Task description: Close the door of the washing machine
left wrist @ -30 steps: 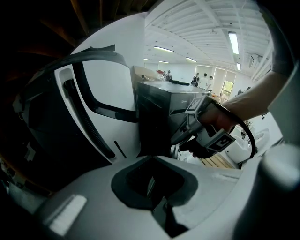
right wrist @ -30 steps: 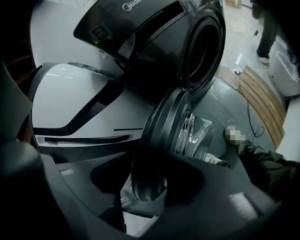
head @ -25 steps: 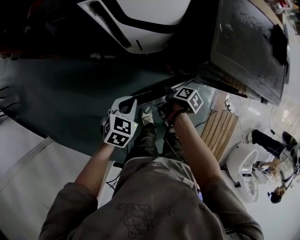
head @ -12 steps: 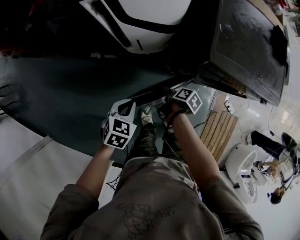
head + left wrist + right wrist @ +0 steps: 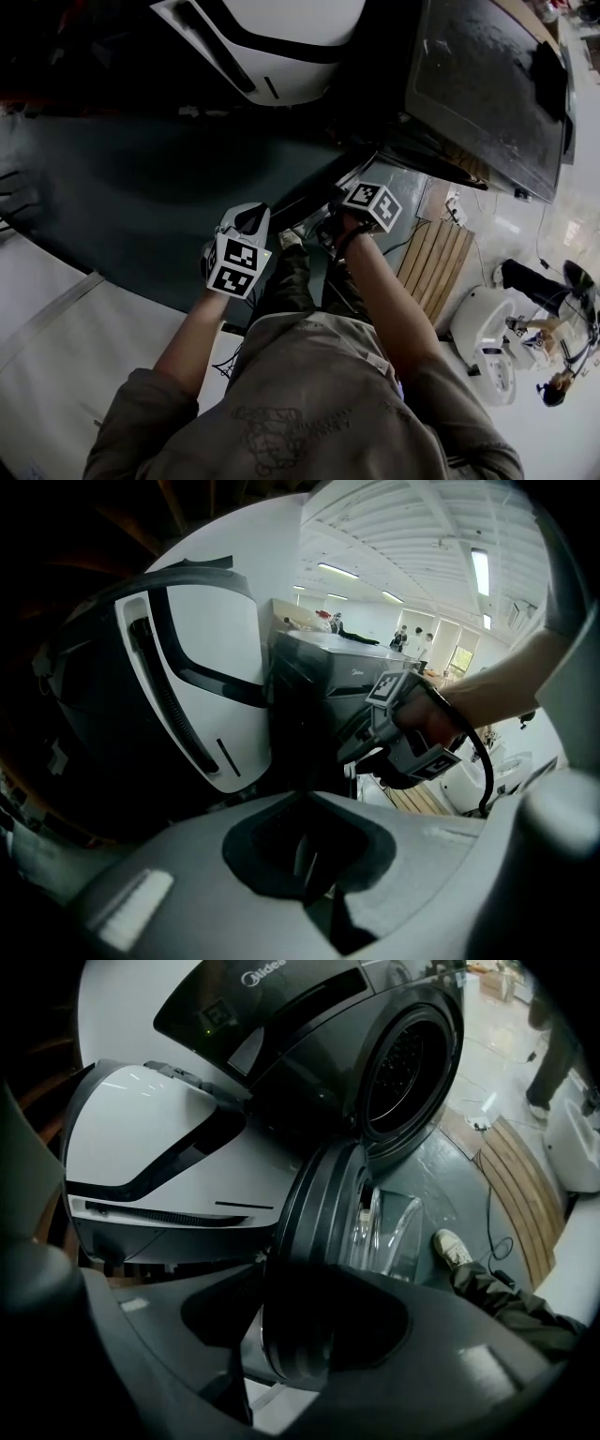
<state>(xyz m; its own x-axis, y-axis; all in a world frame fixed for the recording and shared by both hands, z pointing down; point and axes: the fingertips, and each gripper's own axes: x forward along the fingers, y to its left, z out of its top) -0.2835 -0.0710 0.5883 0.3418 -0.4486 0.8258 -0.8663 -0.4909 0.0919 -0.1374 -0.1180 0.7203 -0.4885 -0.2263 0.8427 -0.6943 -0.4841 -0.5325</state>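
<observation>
The right tongs (image 5: 298, 1340) pinch the rim of the round door (image 5: 328, 1204), which hangs wide open, swung well away from the drum opening (image 5: 403, 1063) of the dark washing machine (image 5: 309, 1026). The left tongs (image 5: 305, 860) look pressed together on nothing, near the right pair. I'd say closing has hardly started: the whole swing and the latching are left. A Midea logo (image 5: 263, 974) shows on the top panel

The pictures are dim and underexposed, with strong fisheye bending and black corners, lit by ceiling strip lamps (image 5: 480, 569) that glare on the white appliance (image 5: 300, 28), while the dark washing machine (image 5: 309, 1044) sinks into shadow and near foregrounds blur.
</observation>
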